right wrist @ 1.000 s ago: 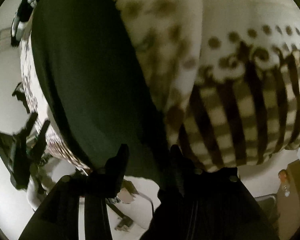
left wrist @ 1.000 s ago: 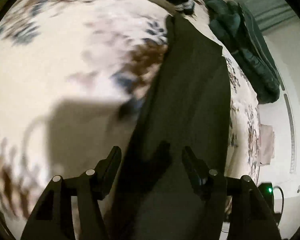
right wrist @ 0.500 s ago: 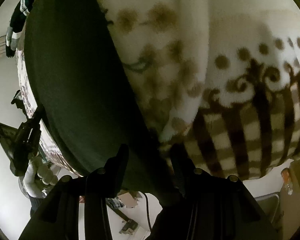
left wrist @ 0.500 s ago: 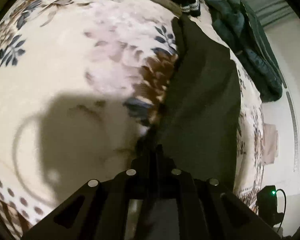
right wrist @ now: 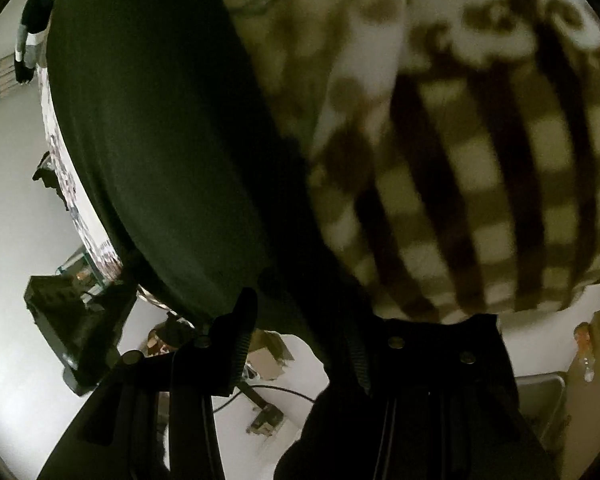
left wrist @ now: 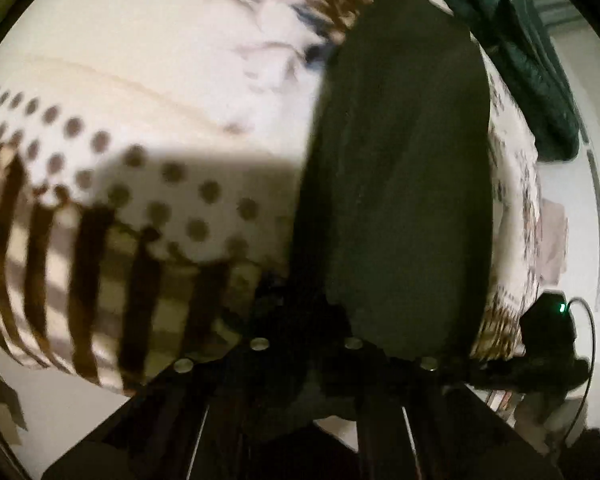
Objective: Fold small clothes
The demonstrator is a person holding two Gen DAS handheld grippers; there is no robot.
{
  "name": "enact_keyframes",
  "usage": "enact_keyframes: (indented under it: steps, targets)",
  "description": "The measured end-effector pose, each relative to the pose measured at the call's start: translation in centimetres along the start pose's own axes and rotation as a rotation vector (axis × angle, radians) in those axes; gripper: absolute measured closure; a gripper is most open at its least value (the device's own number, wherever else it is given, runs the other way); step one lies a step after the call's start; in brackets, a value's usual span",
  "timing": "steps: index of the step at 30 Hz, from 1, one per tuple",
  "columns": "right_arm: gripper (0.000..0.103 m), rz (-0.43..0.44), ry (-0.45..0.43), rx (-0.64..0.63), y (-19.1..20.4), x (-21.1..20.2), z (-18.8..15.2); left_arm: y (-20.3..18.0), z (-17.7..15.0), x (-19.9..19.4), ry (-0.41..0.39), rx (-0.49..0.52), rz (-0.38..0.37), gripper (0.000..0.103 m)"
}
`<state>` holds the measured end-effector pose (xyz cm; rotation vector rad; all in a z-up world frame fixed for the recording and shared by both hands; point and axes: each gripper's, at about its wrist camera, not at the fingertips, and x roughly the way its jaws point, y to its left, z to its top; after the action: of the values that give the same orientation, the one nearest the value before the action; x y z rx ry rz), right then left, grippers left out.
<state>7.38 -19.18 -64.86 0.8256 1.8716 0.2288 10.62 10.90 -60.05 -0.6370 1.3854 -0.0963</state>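
Left wrist view, L→R: cream fleece blanket (left wrist: 160, 80) with a floral print, brown dots and dark brown stripes covered the bed. The frame was motion-blurred. A dark green, flat, elongated cloth garment (left wrist: 400, 180) lay lengthwise on the blanket, right of centre, with its near end at the bed's near edge. The left gripper (left wrist: 304, 320) sat at the garment's near left corner. Its fingers were fully closed and pinching that dark fabric, some of which hung below them. Further right, a dark teal quilted jacket (left wrist: 532, 60) lay at the far right edge of the bed, apart from the garment. A black device with a green light (left wrist: 548, 332) and a cable sat low right, off the bed.

Right wrist view, L→R: a black-and-white striped cloth (right wrist: 32, 32) lay at the far top left. A black blocky object (right wrist: 72, 320) was low left over the white floor (right wrist: 20, 200); couldn't tell what it was. The same garment (right wrist: 160, 140) ran from upper left down to the right gripper (right wrist: 296, 312). The right fingers had just been closing with the garment's near edge between them. The frame showed a gap: the left finger (right wrist: 240, 320) was clear of the cloth, and the fabric was draped against the right one. A brown cardboard piece (right wrist: 268, 356) showed on the floor through that gap. The blanket's (right wrist: 460, 160) striped border filled the right side.
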Motion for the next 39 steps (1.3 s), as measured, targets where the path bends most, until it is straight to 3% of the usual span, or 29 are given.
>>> enact_keyframes:
  steps: [5,7,8,9,11,14,18,19,20,21,22,27,31,35,39]
  targets:
    - [0.096,-0.034,-0.021,-0.008,-0.4,0.2,-0.7,1.4,-0.3,-0.6,0.009,-0.035,-0.052,0.093]
    - [0.091,0.021,0.005,0.014,-0.7,0.5,-0.4,1.8,-0.6,-0.5,0.05,-0.054,-0.046,0.062]
    - [0.085,0.039,0.016,0.016,-1.0,0.7,-0.2,2.2,-1.0,-0.6,0.057,-0.066,-0.066,0.055]
    - [0.072,0.044,0.023,0.016,-1.1,0.9,0.0,2.6,-1.5,-0.7,0.054,-0.081,-0.085,0.048]
    - [0.062,0.076,0.033,0.022,-1.4,1.2,0.2,2.8,-2.3,-0.4,0.065,-0.098,-0.129,0.046]
    - [0.062,0.117,0.049,0.041,-1.7,1.9,0.5,2.8,-3.2,2.0,0.128,-0.107,-0.131,0.046]
    - [0.063,0.131,0.055,0.042,-1.7,2.3,0.5,2.6,-3.1,2.8,0.086,-0.136,-0.142,0.045]
    - [0.069,0.132,0.046,0.034,-1.6,2.1,0.4,2.6,-3.2,2.7,0.069,-0.145,-0.144,0.046]
    - [0.084,0.141,0.047,0.032,-1.5,2.1,0.1,2.4,-3.4,2.5,0.055,-0.152,-0.141,0.051]
    - [0.087,0.148,0.05,0.027,-1.3,1.9,-0.2,2.2,-3.6,2.2,0.039,-0.146,-0.114,0.08]
    - [0.088,0.146,0.044,0.019,-1.3,1.5,-0.6,2.1,-3.9,1.7,0.034,-0.142,-0.111,0.093]
    - [0.09,0.223,0.024,0.011,-0.4,-1.1,-2.5,-0.5,-4.6,-1.8,-0.013,-0.108,-0.091,0.098]
    - [0.091,0.279,0.004,-0.029,1.6,-3.9,-3.5,-2.3,-4.1,-4.7,-0.054,-0.097,-0.129,0.098]
    - [0.091,0.361,-0.032,-0.046,3.3,-7.0,-4.0,-4.1,-2.3,-8.2,-0.123,-0.099,-0.197,0.098]
    - [0.091,0.439,-0.086,-0.059,5.7,-11.2,-2.5,-5.6,1.1,-10.4,-0.192,-0.09,-0.25,0.098]
